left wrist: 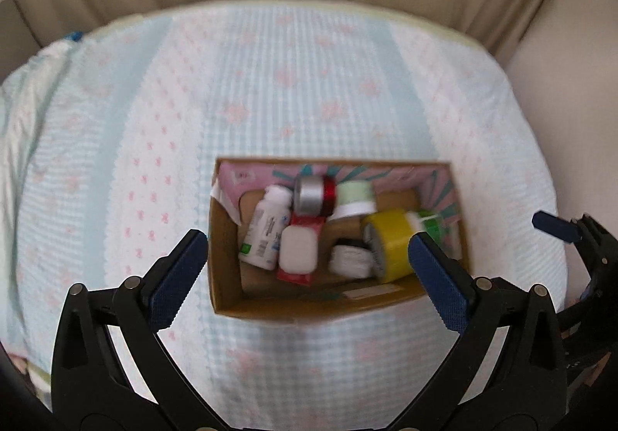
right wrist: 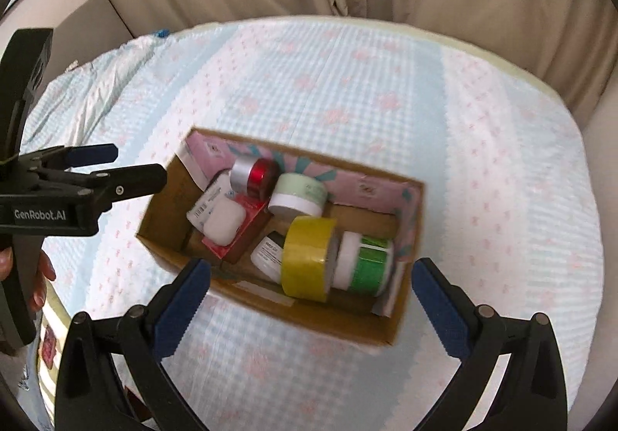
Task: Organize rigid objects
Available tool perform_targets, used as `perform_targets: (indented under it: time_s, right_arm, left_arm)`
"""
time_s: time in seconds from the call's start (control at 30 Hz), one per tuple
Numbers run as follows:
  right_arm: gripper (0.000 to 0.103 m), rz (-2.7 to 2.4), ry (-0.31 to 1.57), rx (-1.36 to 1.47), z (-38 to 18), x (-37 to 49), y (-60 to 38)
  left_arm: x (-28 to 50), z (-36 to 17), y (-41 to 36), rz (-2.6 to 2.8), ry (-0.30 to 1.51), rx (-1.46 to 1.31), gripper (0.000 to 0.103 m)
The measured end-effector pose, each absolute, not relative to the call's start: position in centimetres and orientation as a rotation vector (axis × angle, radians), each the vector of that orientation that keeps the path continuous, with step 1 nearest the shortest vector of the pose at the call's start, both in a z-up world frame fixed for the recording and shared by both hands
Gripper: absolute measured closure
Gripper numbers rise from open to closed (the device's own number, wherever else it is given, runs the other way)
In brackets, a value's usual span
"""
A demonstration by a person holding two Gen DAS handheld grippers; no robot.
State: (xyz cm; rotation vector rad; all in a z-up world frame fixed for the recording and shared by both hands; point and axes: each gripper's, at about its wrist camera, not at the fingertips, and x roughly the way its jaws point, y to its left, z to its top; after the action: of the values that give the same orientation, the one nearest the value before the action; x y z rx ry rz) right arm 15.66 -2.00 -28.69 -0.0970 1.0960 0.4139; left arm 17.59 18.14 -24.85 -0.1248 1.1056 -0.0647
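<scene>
Fingers of the left gripper point(left wrist: 309, 257) stand wide apart in the left wrist view, holding nothing, angled down over a cardboard box point(left wrist: 226, 276) on the bedspread point(left wrist: 154, 122). The box lies just ahead, between the two blue pads; the right pad overlaps its near right corner, though contact cannot be told. Inside, from the left finger's side across: a white bottle point(left wrist: 264, 230), a white case point(left wrist: 298, 251) on a red packet point(left wrist: 293, 276), a silver-and-red roll point(left wrist: 313, 195) farther ahead, a pale green jar point(left wrist: 355, 197), a small white jar point(left wrist: 349, 257) and a yellow tape roll point(left wrist: 390, 241) by the right finger. Off to the right, the right gripper's blue fingertip point(left wrist: 556, 226) pokes in.

From the right wrist view, the right gripper point(right wrist: 311, 284) is likewise spread wide and empty, tilted down at the box point(right wrist: 347, 326), which sits skewed between and just beyond its fingers. The tape roll point(right wrist: 307, 257) stands on edge nearest, a green-labelled jar point(right wrist: 367, 263) just beside it toward the right finger, the case point(right wrist: 224, 220) toward the left finger. To the left, the left gripper point(right wrist: 131, 166) reaches in sideways, beside the box's far left end, jaws apart. A hand point(right wrist: 38, 276) grips its handle below.
</scene>
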Motion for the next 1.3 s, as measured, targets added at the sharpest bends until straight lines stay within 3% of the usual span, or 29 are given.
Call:
perform_targets:
  time_s: [0.27, 0.5, 0.7, 1.3]
  right_arm:
    - [0.000, 0.319, 1.004, -0.018, -16.7, 12.8, -7.8]
    - [0.000, 0.213, 0.845, 0.057, -7.5, 9.3, -12.1]
    - [0.000, 0.163, 0.748, 0.050, -4.0, 5.9, -13.5]
    - [0.000, 0.104, 0.649, 0.044, -2.1, 2.7, -15.6]
  left_arm:
    - [12.4, -9.9, 14.1, -0.036, 0.900, -0.147, 0.000]
    - [6.8, -1.9, 11.3, -0.031, 0.701, -0.082, 0.000]
    - [3.7, 0.1, 10.7, -0.028, 0.639, -0.101, 0.000]
    - [0.3, 0.7, 8.4, -0.016, 0.585, -0.055, 0.000]
